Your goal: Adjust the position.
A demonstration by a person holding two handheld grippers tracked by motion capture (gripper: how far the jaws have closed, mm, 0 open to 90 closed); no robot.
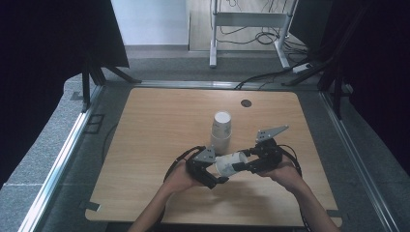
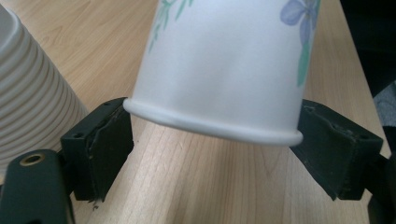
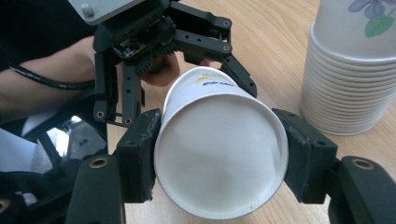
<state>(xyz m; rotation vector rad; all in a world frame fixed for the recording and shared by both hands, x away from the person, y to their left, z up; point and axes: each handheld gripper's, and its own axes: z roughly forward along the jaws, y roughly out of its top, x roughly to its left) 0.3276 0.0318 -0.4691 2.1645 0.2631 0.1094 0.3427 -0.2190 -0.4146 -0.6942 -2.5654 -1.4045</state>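
Note:
A white paper cup [image 1: 227, 163] with a flower print lies on its side in the air between the two grippers. My right gripper [image 1: 243, 164] is shut on its base end, and in the right gripper view the pads [image 3: 140, 158] press both sides of the cup [image 3: 219, 154]. My left gripper [image 1: 216, 170] stands open at the mouth end. The rolled rim [image 2: 210, 123] sits between its jaws, which flank it without squeezing. One left finger [image 3: 238, 74] runs beside the cup's far end. An upside-down stack of cups [image 1: 221, 130] stands just behind.
The stack [image 3: 350, 79] stands close to both grippers, at the left in the left gripper view [image 2: 28, 107]. The wooden table [image 1: 159, 121] has a dark round hole [image 1: 246, 103] at the back. A white frame [image 1: 249, 29] and cables lie on the floor beyond.

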